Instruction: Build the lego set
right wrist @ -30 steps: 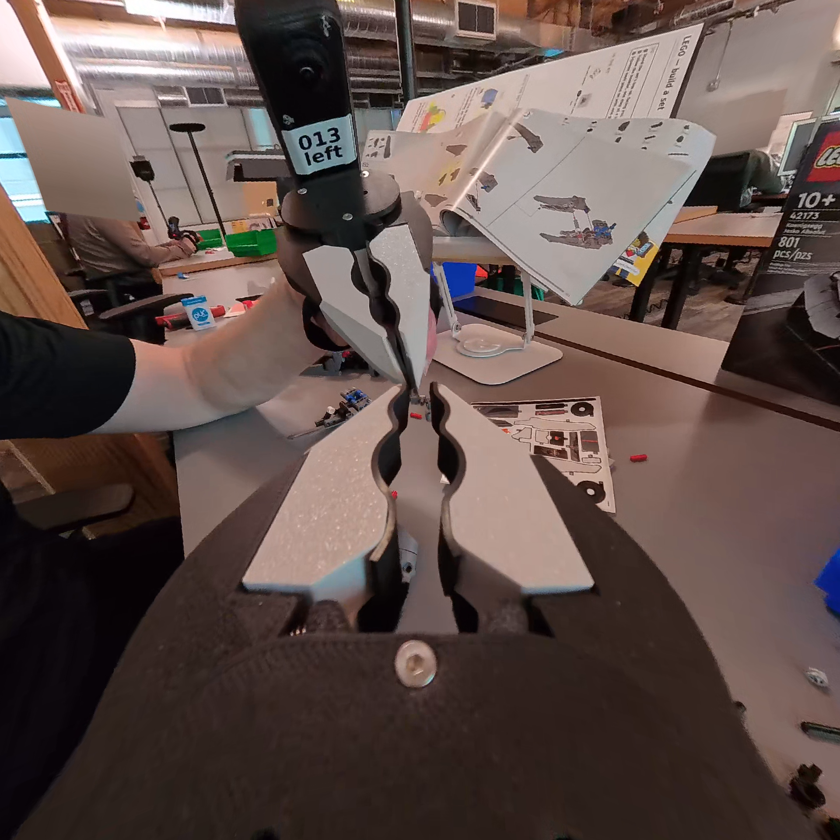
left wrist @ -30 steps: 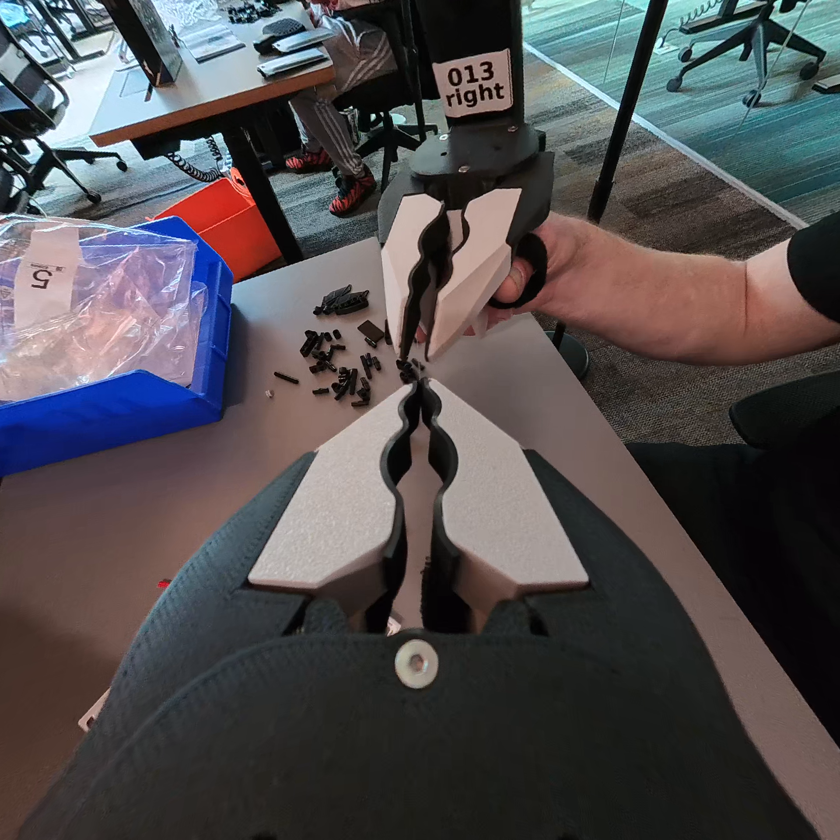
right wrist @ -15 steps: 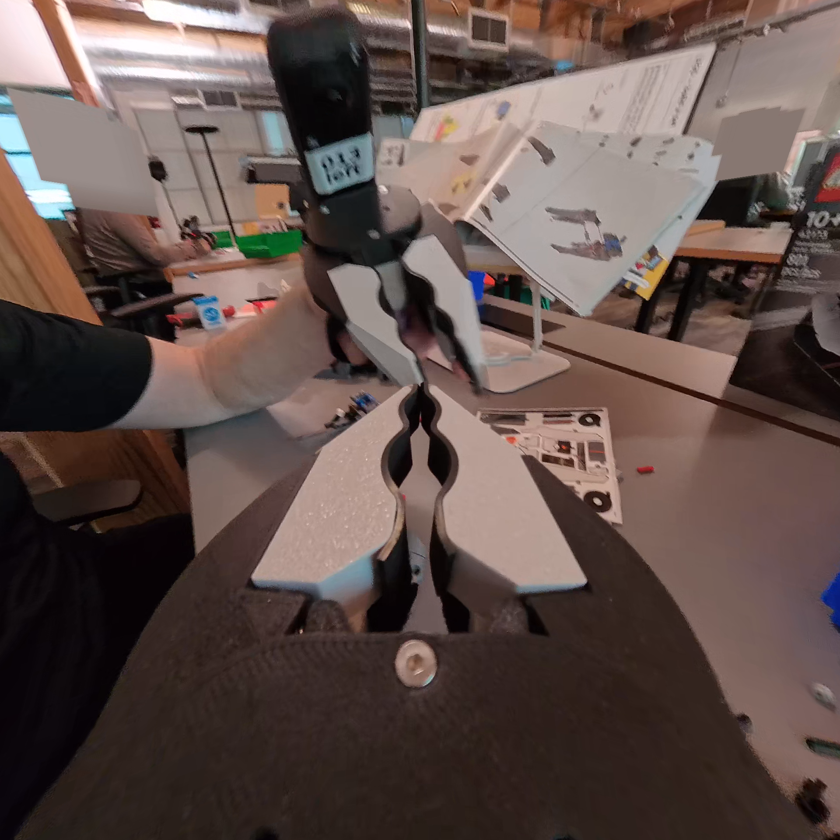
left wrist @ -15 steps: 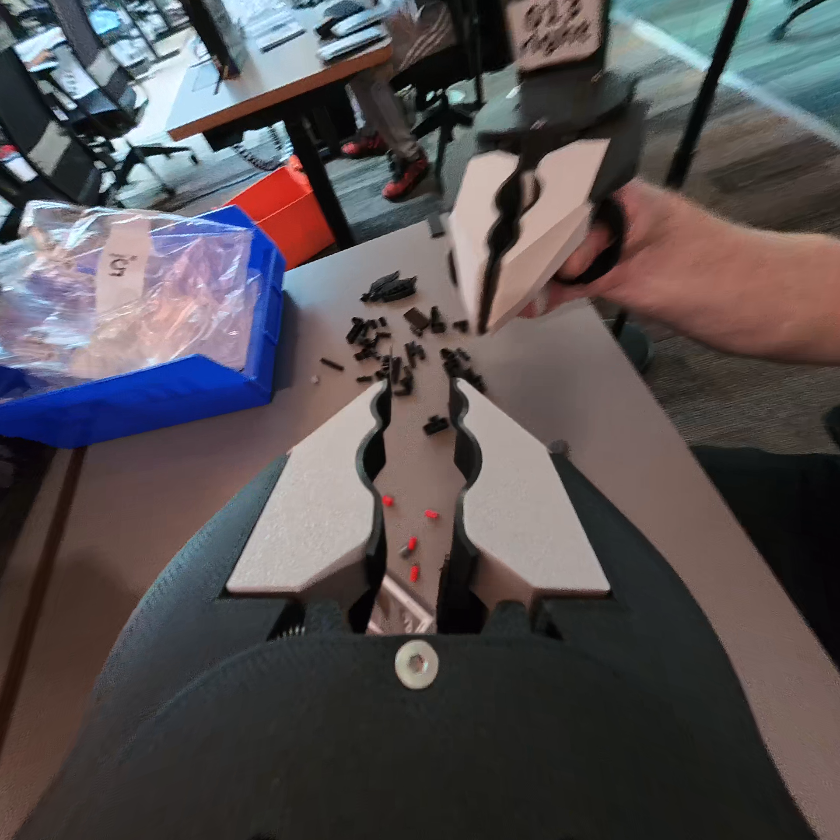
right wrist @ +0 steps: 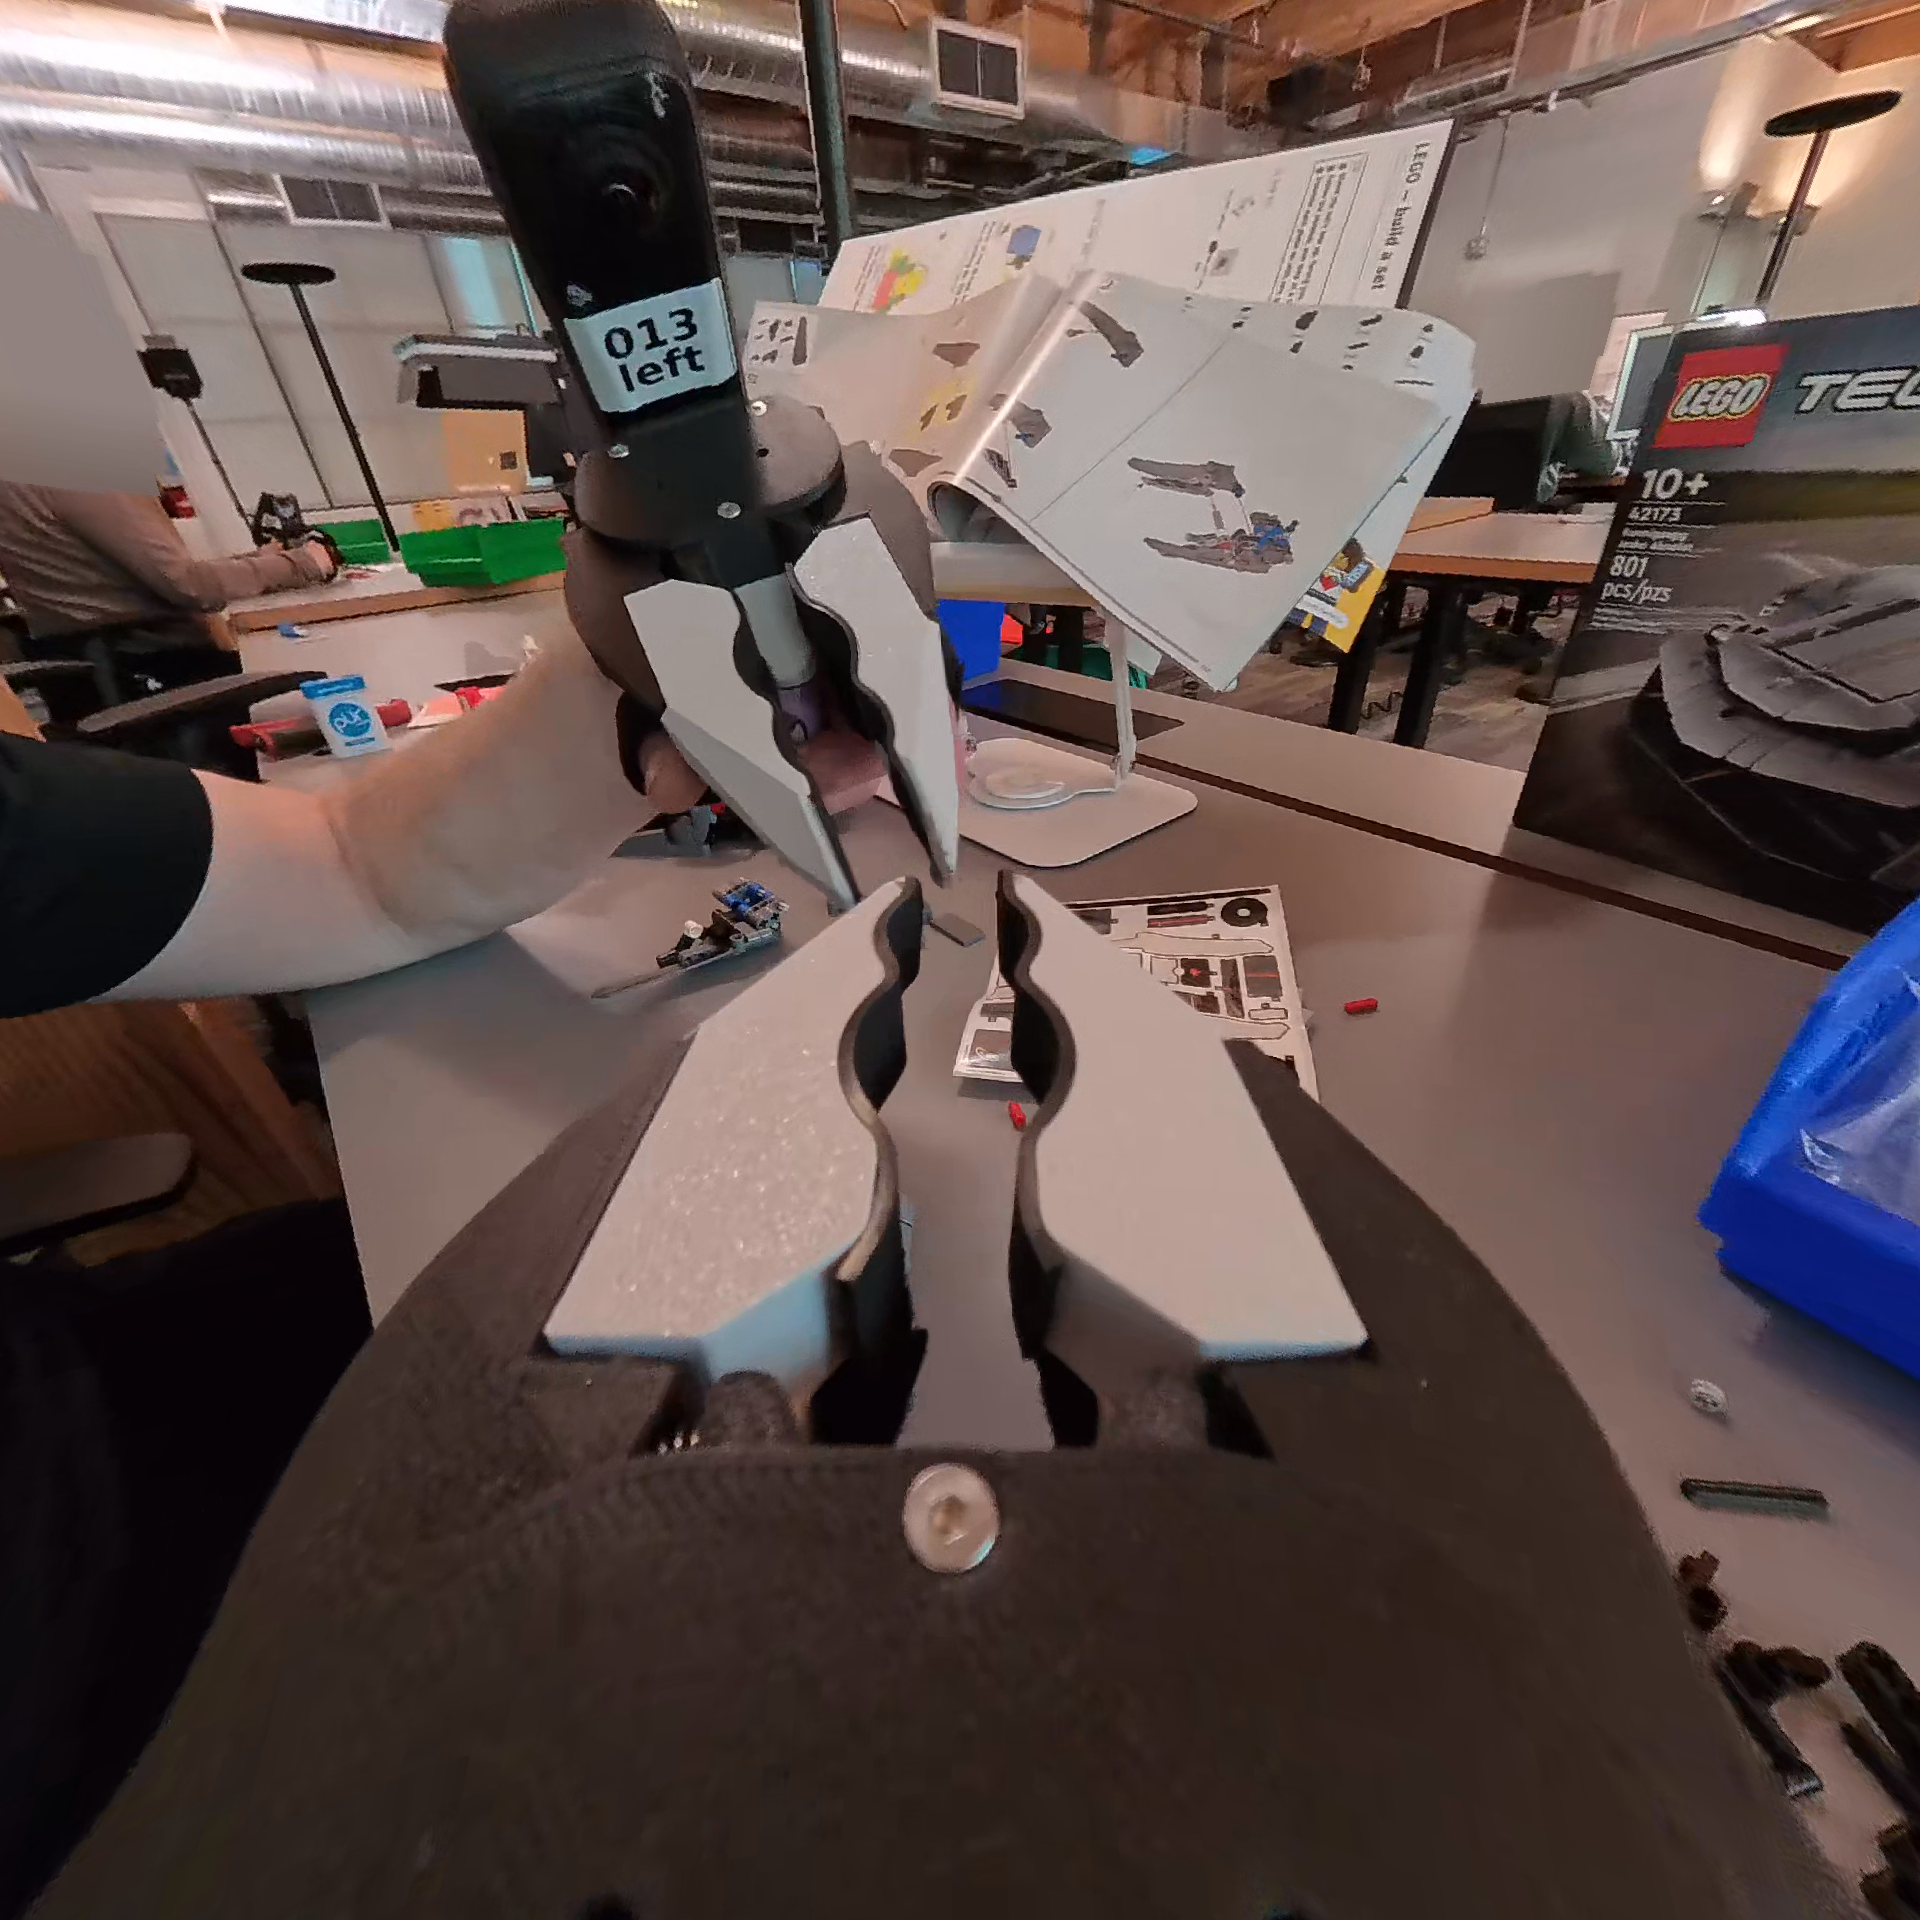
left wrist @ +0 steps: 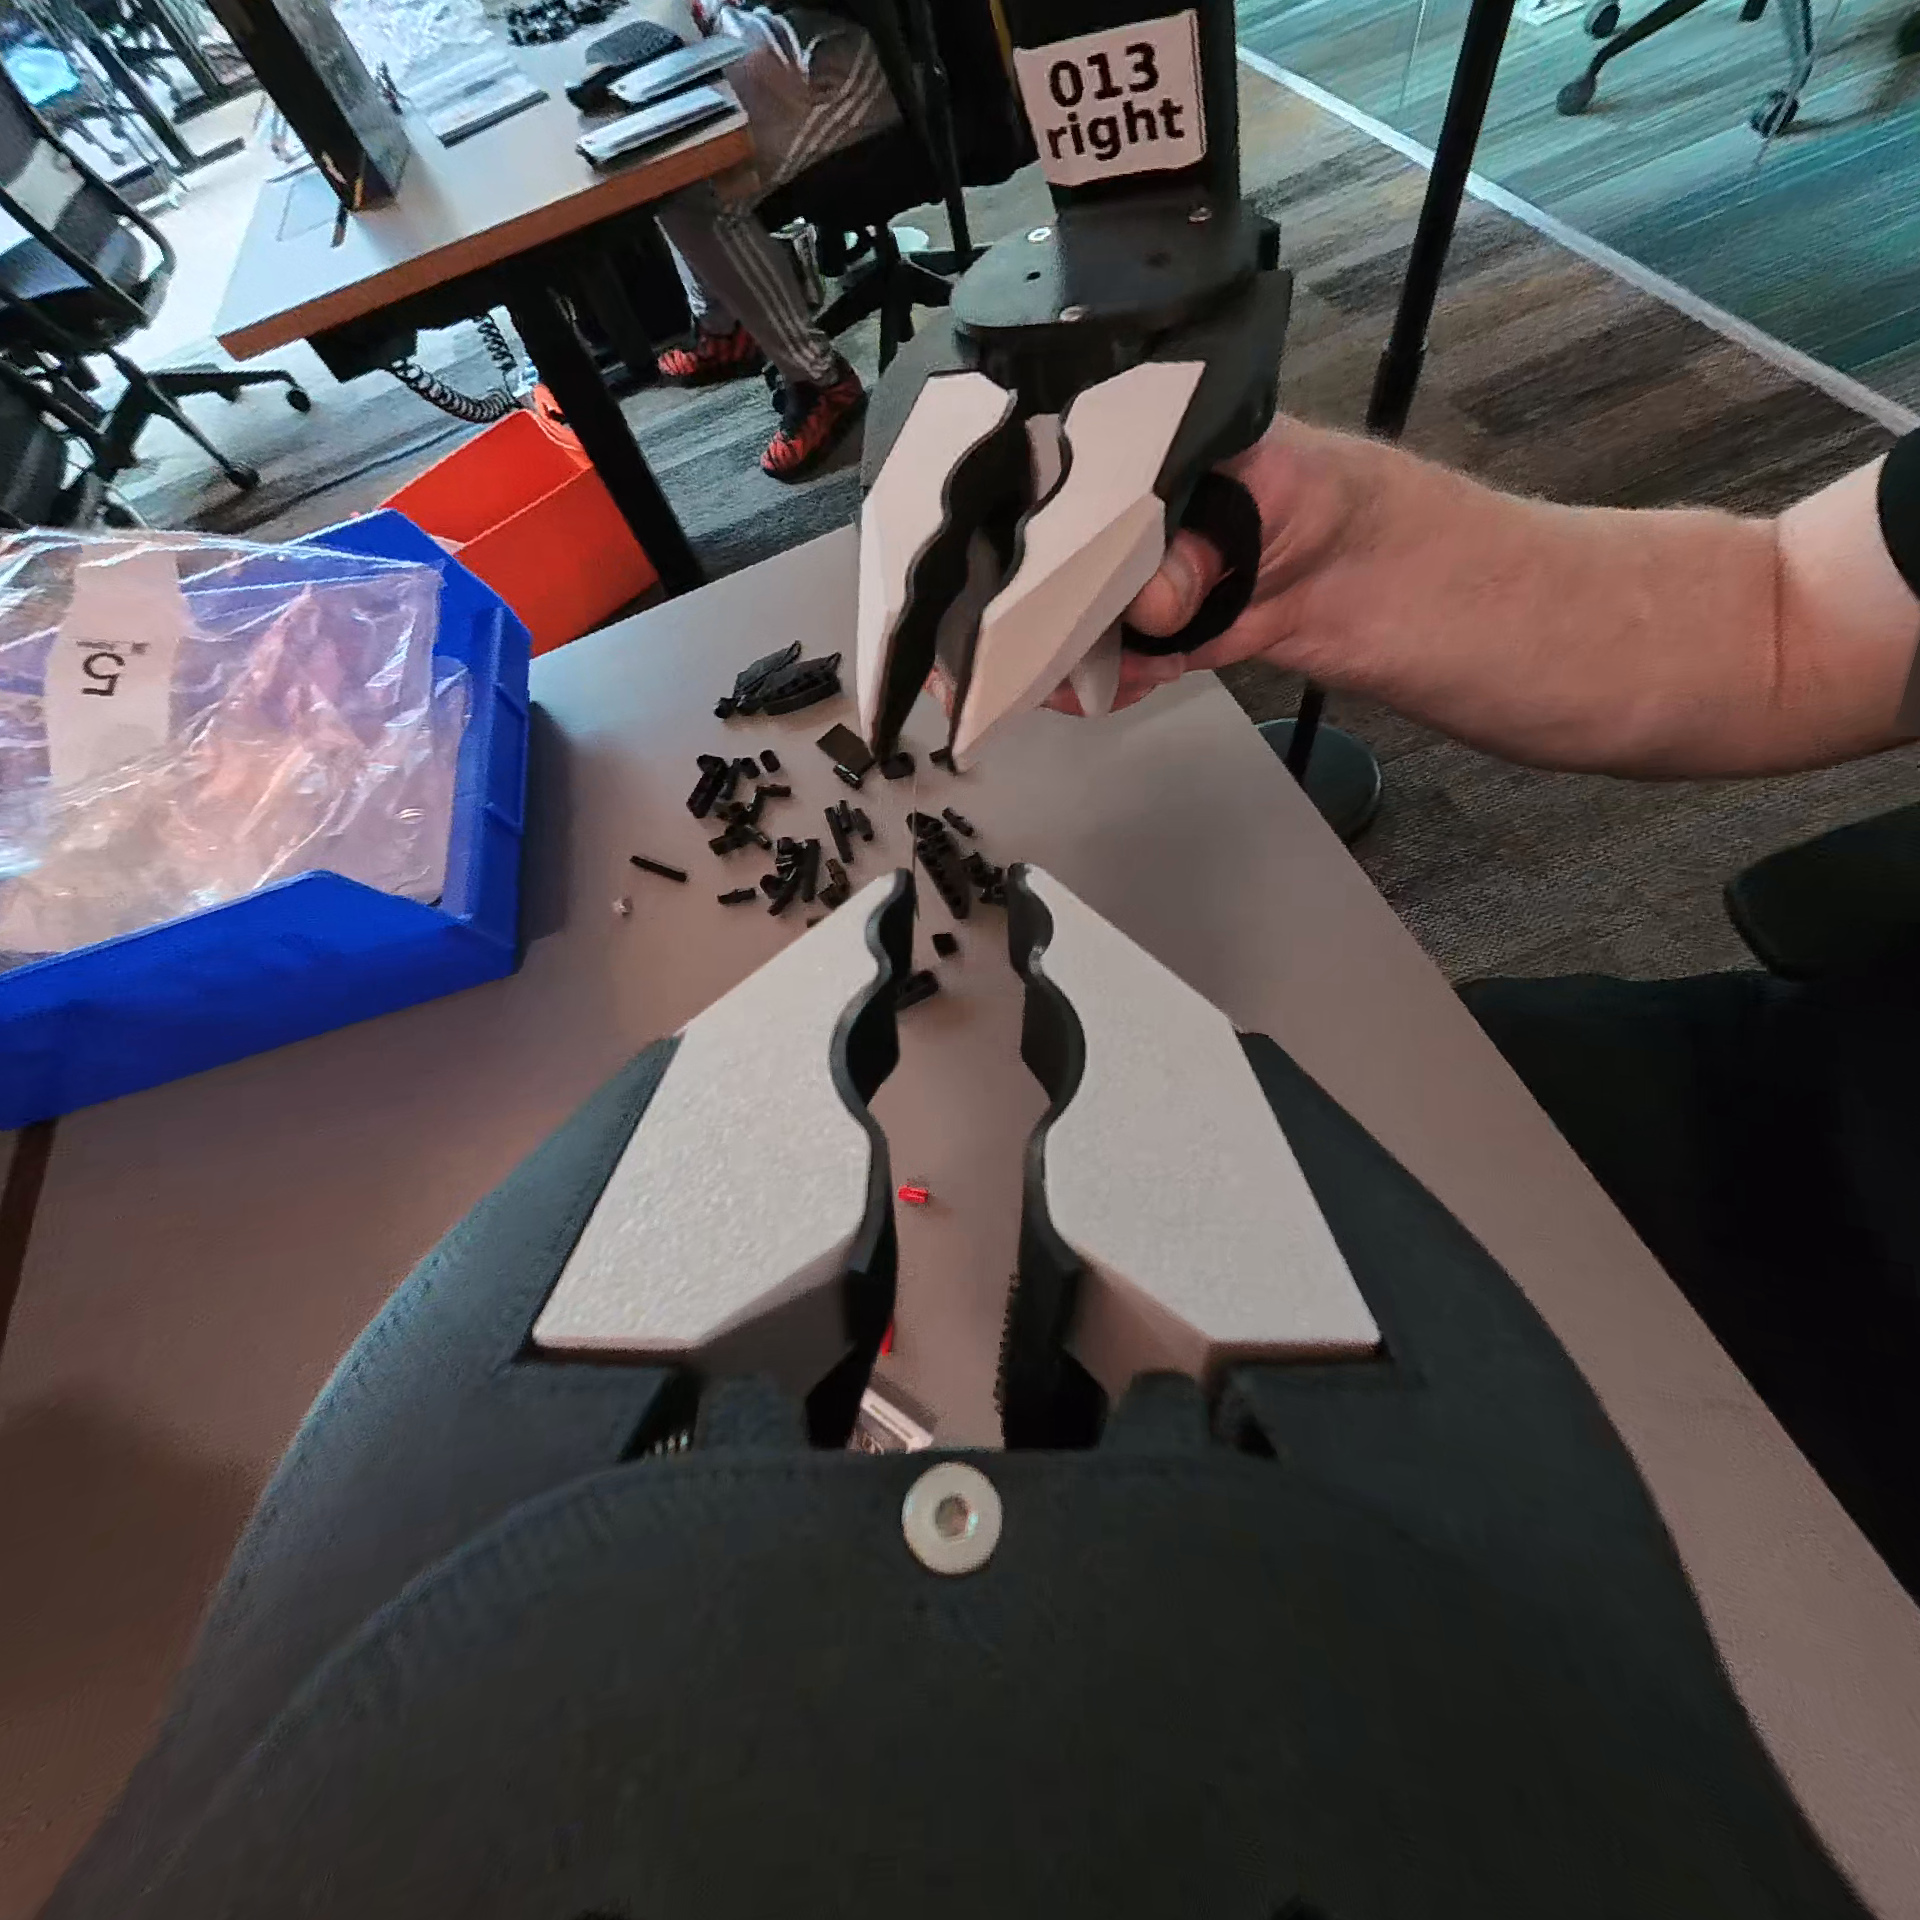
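While both grippers hang over the grey table [left wrist: 312, 1195], each has its fingers apart with nothing between them. The left gripper [left wrist: 961, 894] points forward over the table; beyond its fingertips lies a scatter of small black lego pieces [left wrist: 831, 831], and a single black piece [left wrist: 916, 987] lies between the fingers near the left tip. Most pieces are short pins and beams lying flat with long axes in mixed directions. A tiny red pin [left wrist: 913, 1195] lies farther back between the fingers, long axis roughly crosswise to them.

The right gripper [left wrist: 914, 758], held by a hand [left wrist: 1351, 582], points steeply down, its tips at the far edge of the scatter, straddling a small black piece [left wrist: 896, 766].

Left of the left gripper's fingers stands a blue bin [left wrist: 260, 987] holding clear plastic bags [left wrist: 208, 707] with a white label. An orange bin [left wrist: 520, 509] sits on the floor beyond.

From the right wrist view, a sticker sheet [right wrist: 1195, 966] lies flat beyond and right of the right gripper's fingertips [right wrist: 1023, 914]. A small partly built assembly [right wrist: 727, 930] with blue parts lies left of the tips, long axis running left-right. An open instruction booklet [right wrist: 1195, 457] rests on a stand [right wrist: 1070, 800] farther ahead, and the lego box [right wrist: 1745, 623] stands upright to the right. A second red pin [right wrist: 1359, 1005] lies beyond the sheet.

Other desks, office chairs and carpeted floor surround the table.
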Action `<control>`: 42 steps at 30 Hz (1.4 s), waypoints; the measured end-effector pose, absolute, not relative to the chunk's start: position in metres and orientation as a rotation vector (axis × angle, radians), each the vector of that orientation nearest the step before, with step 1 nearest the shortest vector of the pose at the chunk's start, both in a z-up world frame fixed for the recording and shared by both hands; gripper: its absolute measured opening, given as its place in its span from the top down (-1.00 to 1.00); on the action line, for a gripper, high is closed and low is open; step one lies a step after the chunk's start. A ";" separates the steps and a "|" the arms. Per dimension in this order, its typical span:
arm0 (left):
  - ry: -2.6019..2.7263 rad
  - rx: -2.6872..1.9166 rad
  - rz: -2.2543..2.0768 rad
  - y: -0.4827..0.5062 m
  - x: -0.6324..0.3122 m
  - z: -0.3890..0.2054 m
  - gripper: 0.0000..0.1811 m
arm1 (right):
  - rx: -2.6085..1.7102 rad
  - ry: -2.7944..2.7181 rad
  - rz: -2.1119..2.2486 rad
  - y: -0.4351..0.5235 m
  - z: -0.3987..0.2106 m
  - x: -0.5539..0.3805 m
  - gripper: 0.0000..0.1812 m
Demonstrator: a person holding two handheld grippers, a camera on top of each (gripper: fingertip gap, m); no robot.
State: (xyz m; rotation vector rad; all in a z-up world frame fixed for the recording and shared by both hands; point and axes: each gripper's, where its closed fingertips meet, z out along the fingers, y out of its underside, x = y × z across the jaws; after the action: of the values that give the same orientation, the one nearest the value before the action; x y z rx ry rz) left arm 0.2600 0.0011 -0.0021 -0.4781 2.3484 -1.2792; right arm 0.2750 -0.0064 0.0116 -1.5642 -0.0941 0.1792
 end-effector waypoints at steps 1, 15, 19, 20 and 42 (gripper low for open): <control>2.346 -0.473 -1.275 0.000 0.260 -0.002 0.85 | -1.568 -0.098 0.174 -0.005 0.012 0.275 0.89; 2.363 -0.481 -1.272 -0.002 0.262 -0.008 0.84 | -1.614 -0.142 0.162 0.003 0.005 0.269 1.00; 2.349 -0.457 -1.294 -0.005 0.260 -0.003 0.82 | -1.621 -0.183 0.157 -0.001 0.009 0.257 1.00; 2.329 -0.474 -1.290 -0.003 0.263 -0.001 0.72 | -1.607 -0.195 0.176 -0.003 0.013 0.253 1.00; 2.740 -0.328 -0.642 0.052 0.232 -0.139 0.52 | -1.555 0.043 0.523 -0.037 -0.044 0.253 1.00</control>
State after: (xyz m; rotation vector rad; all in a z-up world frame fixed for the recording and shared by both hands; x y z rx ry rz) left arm 0.2316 0.0521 -0.1392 -0.3276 2.7396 -0.6425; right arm 0.2525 -0.0366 -0.0437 -1.5546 0.0433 0.5235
